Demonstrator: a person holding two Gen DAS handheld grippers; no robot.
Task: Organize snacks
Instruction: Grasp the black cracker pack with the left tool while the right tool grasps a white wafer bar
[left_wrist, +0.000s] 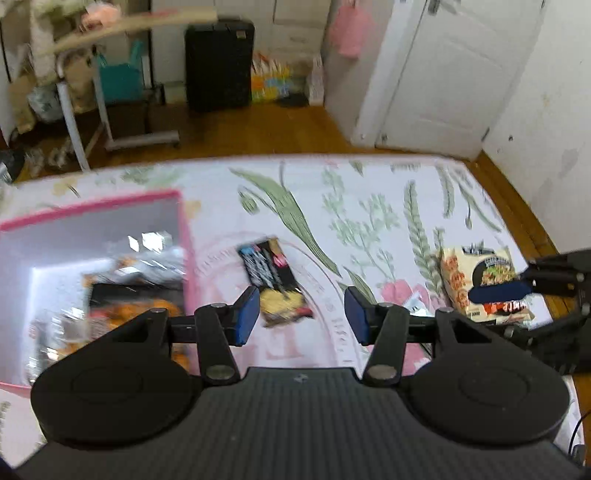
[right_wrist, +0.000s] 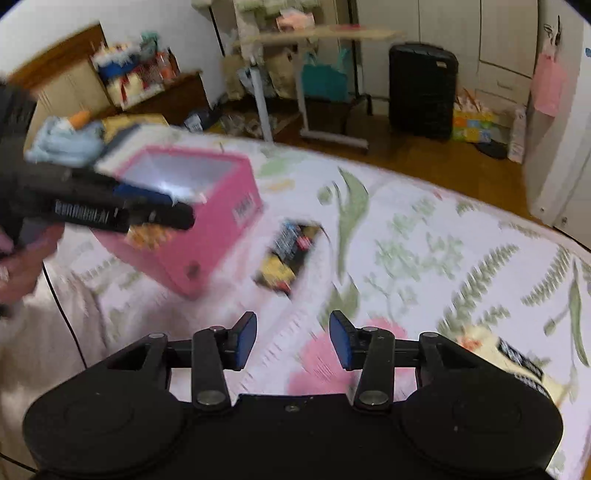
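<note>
A pink box (left_wrist: 183, 229) stands on the flowered bed sheet at the left, with several snack packs (left_wrist: 136, 295) inside. A black-and-yellow snack pack (left_wrist: 275, 280) lies flat on the sheet just right of the box. My left gripper (left_wrist: 301, 317) hovers above it, open, touching nothing. A cream noodle pack (left_wrist: 484, 284) lies further right, under the right gripper's fingers (left_wrist: 498, 290). In the right wrist view my right gripper (right_wrist: 293, 341) is open and empty over the sheet. The noodle pack (right_wrist: 517, 358) is to its right, the black pack (right_wrist: 288, 254) ahead, and the pink box (right_wrist: 229, 206) beyond.
The bed's far edge meets a wooden floor (left_wrist: 258, 129). Beyond stand a black suitcase (left_wrist: 219, 62), a rolling side table (left_wrist: 110, 110) and a white door (left_wrist: 454, 74). A hand (right_wrist: 22, 258) holds the left gripper at the left edge. Folded cloths (right_wrist: 66, 140) lie behind the box.
</note>
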